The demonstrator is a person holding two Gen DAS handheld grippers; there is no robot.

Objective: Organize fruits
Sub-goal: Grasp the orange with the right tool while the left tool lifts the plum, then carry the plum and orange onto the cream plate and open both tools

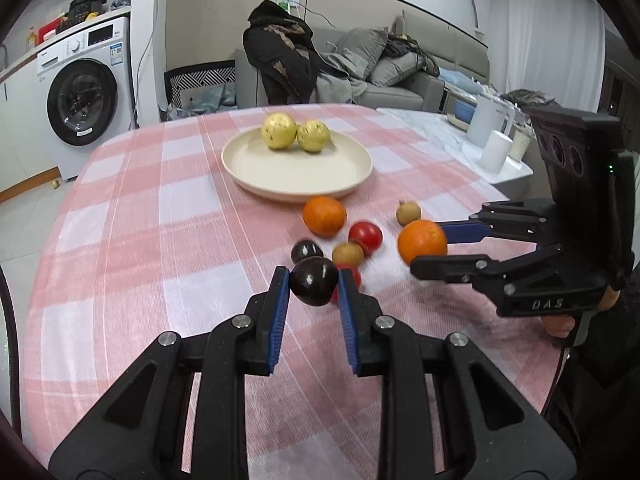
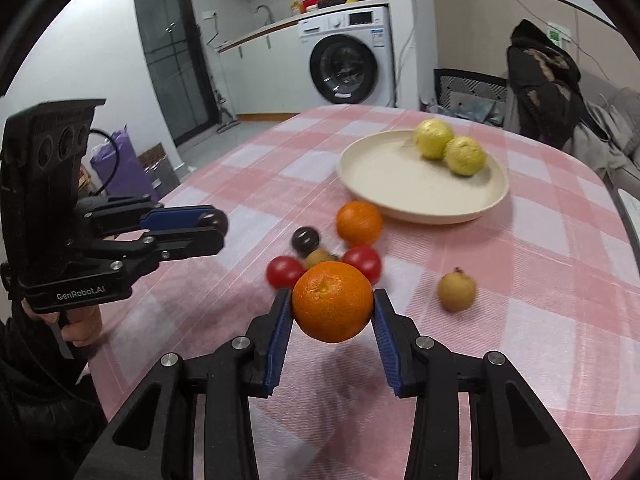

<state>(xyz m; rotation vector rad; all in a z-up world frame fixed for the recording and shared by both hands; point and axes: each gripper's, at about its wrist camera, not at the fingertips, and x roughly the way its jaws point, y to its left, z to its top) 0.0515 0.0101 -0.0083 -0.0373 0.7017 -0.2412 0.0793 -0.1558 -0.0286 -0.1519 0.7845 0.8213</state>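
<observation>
The left gripper (image 1: 314,280) pinches a dark plum (image 1: 313,282) above the table's (image 1: 140,220) middle — the right gripper (image 2: 333,307) clamps an orange (image 2: 332,306) beside it. Two yellow fruits (image 1: 295,132) sit at the far rim of the cream plate (image 1: 297,168).

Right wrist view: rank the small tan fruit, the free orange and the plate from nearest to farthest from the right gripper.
From the right gripper:
1. Tan fruit, right, alone on the cloth.
2. Free orange, ahead, by the plate's rim.
3. Plate, farthest, ahead and right.
</observation>
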